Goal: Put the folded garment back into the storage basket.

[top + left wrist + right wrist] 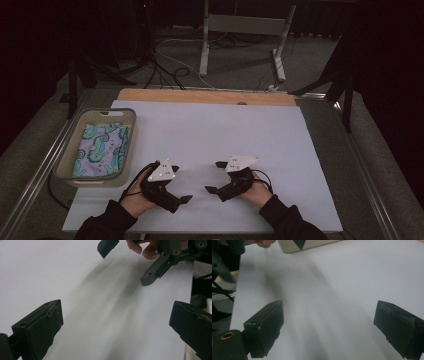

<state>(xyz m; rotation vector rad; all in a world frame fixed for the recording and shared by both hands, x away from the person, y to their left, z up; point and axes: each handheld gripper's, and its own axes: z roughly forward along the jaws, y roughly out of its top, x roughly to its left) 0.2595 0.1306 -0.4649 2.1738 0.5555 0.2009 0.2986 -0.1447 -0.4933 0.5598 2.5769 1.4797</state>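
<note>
Two sleeved forearms enter from the bottom of the frame, the left gripper (172, 192) and the right gripper (216, 177) resting low on the white mat (215, 130) with jaws spread apart and holding nothing, turned inward toward each other as if poised to begin. At the left edge of the frame, the folded seahorse-print cloth (102, 149) lies inside the grey bin (131, 137), just beside the left gripper's hand and well apart from the right. Across the centre and right, the mat lies bare to its wooden far edge (205, 96), leaving wide room for spreading the cloth.
</note>
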